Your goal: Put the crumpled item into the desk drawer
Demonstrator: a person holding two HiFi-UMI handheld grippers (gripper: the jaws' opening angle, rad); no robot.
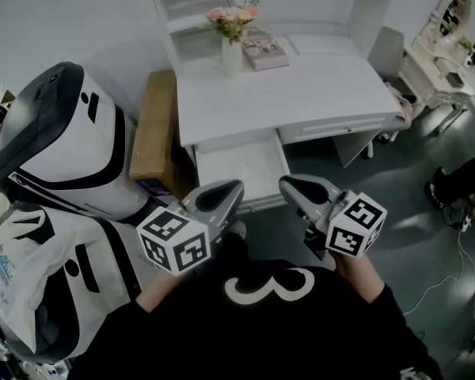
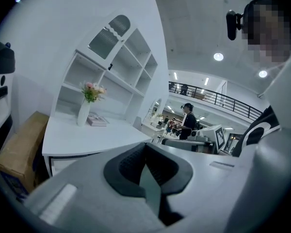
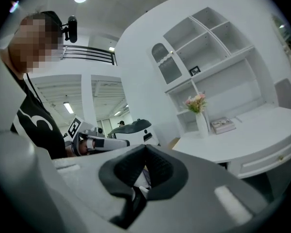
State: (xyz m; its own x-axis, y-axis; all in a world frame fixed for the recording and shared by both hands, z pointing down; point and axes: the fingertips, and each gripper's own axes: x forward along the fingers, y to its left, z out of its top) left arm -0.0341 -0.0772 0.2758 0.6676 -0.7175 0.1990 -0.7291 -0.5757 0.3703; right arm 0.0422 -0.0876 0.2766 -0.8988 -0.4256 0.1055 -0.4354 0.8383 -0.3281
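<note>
I see the drawer (image 1: 241, 171) pulled well out from under the left part of the white desk (image 1: 301, 93), towards me. It is a shallow white tray with low walls, and its floor shows plain white. It sits level, its front panel at the near end. A second drawer (image 1: 340, 127) to its right is shut flush under the desktop. The crumpled item I cannot make out in any view.
</note>
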